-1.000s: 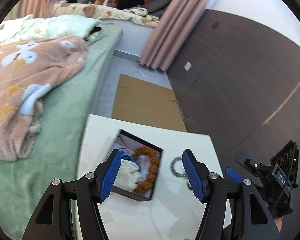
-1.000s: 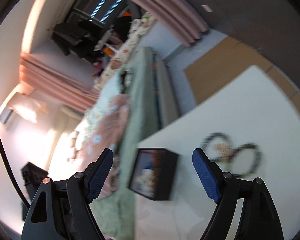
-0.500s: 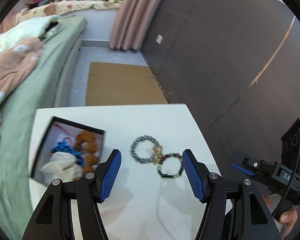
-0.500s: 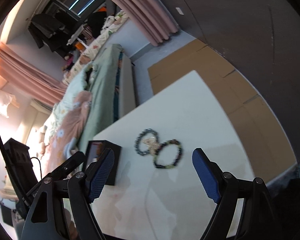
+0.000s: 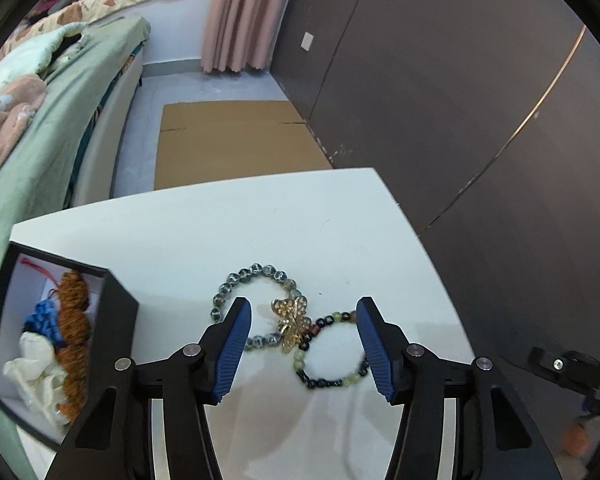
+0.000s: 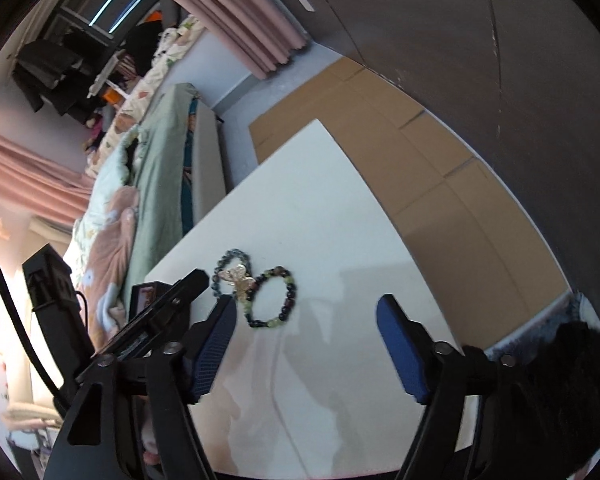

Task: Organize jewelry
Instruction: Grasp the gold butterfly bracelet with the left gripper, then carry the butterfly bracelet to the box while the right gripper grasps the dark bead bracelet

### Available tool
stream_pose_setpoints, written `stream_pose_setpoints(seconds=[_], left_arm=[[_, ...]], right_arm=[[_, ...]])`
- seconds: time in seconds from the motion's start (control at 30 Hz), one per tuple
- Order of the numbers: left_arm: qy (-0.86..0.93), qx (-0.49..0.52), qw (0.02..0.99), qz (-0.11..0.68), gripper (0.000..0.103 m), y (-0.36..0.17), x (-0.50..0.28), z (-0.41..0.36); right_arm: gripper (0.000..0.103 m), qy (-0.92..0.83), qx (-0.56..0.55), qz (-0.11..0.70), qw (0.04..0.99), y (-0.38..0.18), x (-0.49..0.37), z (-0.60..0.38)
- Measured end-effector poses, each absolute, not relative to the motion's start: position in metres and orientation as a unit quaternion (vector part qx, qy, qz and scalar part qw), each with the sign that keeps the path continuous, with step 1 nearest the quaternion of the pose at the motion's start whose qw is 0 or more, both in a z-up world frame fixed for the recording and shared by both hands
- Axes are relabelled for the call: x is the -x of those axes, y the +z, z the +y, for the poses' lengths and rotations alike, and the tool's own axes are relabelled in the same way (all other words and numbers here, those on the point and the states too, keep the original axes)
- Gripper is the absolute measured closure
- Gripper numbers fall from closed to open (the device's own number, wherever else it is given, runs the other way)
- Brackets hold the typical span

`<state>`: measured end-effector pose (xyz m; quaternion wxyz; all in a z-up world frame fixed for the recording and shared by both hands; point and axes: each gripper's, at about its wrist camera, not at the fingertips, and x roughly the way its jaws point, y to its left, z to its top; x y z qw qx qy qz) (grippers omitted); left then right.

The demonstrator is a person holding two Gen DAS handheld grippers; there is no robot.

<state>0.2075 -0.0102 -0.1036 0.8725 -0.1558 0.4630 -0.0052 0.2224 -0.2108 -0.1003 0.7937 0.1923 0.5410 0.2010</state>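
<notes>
The left tongs (image 5: 304,344) hang over the white tabletop (image 5: 228,224) with their blue fingers (image 5: 233,346) wide apart and nothing between them. Right below them lie two bead bracelets. The gray bead bracelet (image 5: 244,280) is on the left, and one blue finger covers part of it. The dark and green bead bracelet (image 5: 328,380) is on the right. A gold butterfly pin (image 5: 291,322) lies where the two rings meet, touching both.

A black box (image 5: 120,320) sits at the left edge of the tabletop, near the gray bracelet but not touching it. It is open. Inside are an orange-brown bead string (image 5: 73,332), something blue (image 5: 44,320) and a white cloth (image 5: 36,364).

The right tongs (image 6: 306,346) are also wide apart and hold nothing. They are over the near part of the tabletop (image 6: 320,208), and the dark and green bracelet (image 6: 274,300) lies ahead of them, closer to their left finger. The left tongs (image 6: 188,282) reach in from the left side of this view, right by the jewelry.

A bed with a green cover (image 5: 56,112) stands beside the tabletop, and flat cardboard (image 5: 236,140) lies on the floor.
</notes>
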Motion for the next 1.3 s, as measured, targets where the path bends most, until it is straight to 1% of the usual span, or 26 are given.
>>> stream_pose_setpoints(seconds=[0.03,0.1,0.2,0.27,0.3,0.33,0.37,0.7,0.8,0.97,1.23,1.27,1.3], left_arm=[[-0.005,0.153,0.872,0.464,0.049,-0.107,-0.209,-0.011],[-0.005,0.146,0.872,0.467,0.049,-0.115,-0.213,-0.013],[0.002,0.139,0.870,0.474,0.050,-0.126,-0.218,-0.014],[-0.001,0.141,0.863,0.485,0.065,-0.135,-0.224,-0.013],[-0.003,0.143,0.860,0.491,0.079,-0.138,-0.226,-0.012],[-0.010,0.149,0.857,0.493,0.088,-0.139,-0.226,-0.011],[-0.018,0.160,0.856,0.491,0.090,-0.140,-0.225,-0.008],[-0.036,0.208,0.868,0.449,0.090,-0.107,-0.203,0.015],[-0.038,0.219,0.871,0.439,0.090,-0.097,-0.197,0.022],[-0.046,0.231,0.872,0.429,0.090,-0.085,-0.185,0.033],[-0.036,0.242,0.878,0.411,0.090,-0.065,-0.162,0.060],[-0.035,0.244,0.879,0.409,0.090,-0.062,-0.158,0.063],[-0.033,0.245,0.879,0.409,0.090,-0.060,-0.156,0.065]], right_arm=[[0.037,0.198,-0.191,0.543,0.793,-0.102,-0.222,-0.210],[0.043,0.192,-0.191,0.548,0.791,-0.104,-0.223,-0.208],[0.046,0.184,-0.191,0.555,0.788,-0.109,-0.225,-0.206],[0.047,0.179,-0.192,0.559,0.787,-0.112,-0.226,-0.203],[0.047,0.176,-0.192,0.560,0.786,-0.113,-0.227,-0.202],[0.047,0.172,-0.191,0.562,0.786,-0.114,-0.227,-0.200],[0.047,0.169,-0.190,0.563,0.786,-0.116,-0.228,-0.199],[0.049,0.170,-0.163,0.562,0.793,-0.122,-0.229,-0.175],[0.057,0.168,-0.152,0.567,0.792,-0.126,-0.230,-0.166],[0.061,0.157,-0.124,0.566,0.799,-0.129,-0.232,-0.152],[0.068,0.112,-0.037,0.561,0.820,-0.135,-0.233,-0.122],[0.071,0.111,-0.026,0.562,0.819,-0.137,-0.233,-0.117],[0.079,0.112,-0.018,0.566,0.816,-0.141,-0.233,-0.113]])
